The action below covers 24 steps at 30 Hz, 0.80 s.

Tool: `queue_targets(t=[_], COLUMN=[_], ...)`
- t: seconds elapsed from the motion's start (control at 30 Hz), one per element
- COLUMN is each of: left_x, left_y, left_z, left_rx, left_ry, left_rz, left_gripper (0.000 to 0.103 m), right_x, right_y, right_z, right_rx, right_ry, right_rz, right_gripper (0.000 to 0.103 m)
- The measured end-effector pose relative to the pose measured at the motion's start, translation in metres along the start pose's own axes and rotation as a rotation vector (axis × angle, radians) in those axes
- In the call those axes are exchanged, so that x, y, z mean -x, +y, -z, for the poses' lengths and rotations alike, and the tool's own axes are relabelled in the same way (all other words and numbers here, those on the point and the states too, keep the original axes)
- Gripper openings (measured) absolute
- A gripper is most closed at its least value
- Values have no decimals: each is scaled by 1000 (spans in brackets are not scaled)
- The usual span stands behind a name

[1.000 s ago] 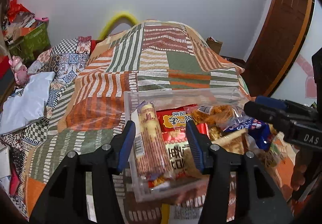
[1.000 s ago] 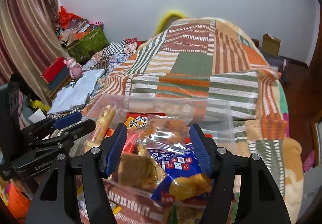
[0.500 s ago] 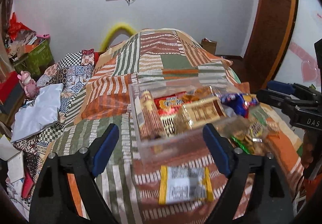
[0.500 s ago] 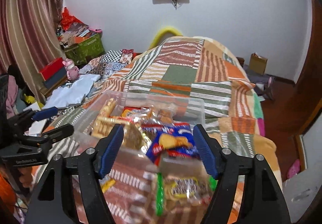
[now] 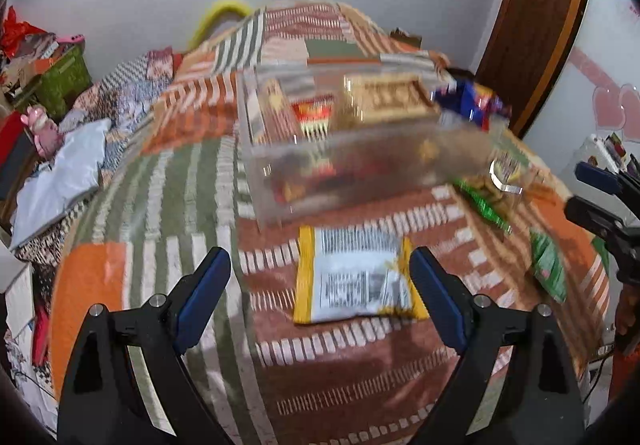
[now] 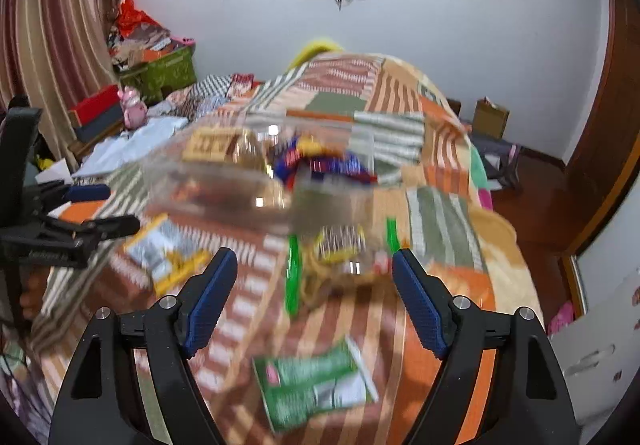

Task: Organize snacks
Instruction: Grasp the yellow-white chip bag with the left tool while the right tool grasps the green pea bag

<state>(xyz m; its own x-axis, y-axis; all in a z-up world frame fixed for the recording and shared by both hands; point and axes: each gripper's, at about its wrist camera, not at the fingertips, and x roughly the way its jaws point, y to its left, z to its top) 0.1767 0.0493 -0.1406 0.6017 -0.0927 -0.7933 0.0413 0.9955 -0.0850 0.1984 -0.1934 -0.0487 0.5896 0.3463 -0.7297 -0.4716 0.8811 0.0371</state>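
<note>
A striped quilt [image 5: 168, 181] covers the bed; a clear box [image 5: 344, 149] of snacks sits mid-frame. Both claws, left [image 5: 320, 297] and right [image 6: 314, 299], have just been opening and gape empty. White wall [image 6: 460, 5] behind.

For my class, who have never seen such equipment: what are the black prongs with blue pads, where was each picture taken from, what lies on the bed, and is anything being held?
No robot here: a person holds a two-finger gripper in each hand, and a fisheye camera on each looks along its fingers. One picture looks out over the left gripper, the other over the right gripper; each also shows the other gripper at its edge. Both have just been opening and hold nothing. On the patchwork blanket stands a clear plastic box filled with snack packets. Still loose in front of it lie a yellow-edged packet, a clear packet with green edges and a green packet. The pictures are blurred, so no labels can be read.
</note>
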Motion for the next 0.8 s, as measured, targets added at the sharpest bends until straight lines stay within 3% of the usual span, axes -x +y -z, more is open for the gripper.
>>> queue_targets(t=[0.37, 0.67, 0.73, 0.77, 0.8], left_x=[-25, -48, -48, -47, -46], left_y=[-16, -28, -31, -33, -35], left_z=[19, 14, 14, 14, 15], left_rx=[-53, -74, -88, -97, -107], left_ry=[68, 88, 78, 71, 64], left_rz=[29, 28, 23, 22, 22], left_gripper=[92, 92, 92, 88, 87], right_x=[-16, -28, -27, -27, -26], right_y=[-15, -17, -16, -15, -15], right_z=[53, 58, 59, 59, 60], right_rx=[-71, -82, -81, -79, -79], right_ry=[133, 155, 147, 146, 142], right_rz=[-17, -70, -77, -81, -83], right_gripper=[82, 83, 78, 68, 64])
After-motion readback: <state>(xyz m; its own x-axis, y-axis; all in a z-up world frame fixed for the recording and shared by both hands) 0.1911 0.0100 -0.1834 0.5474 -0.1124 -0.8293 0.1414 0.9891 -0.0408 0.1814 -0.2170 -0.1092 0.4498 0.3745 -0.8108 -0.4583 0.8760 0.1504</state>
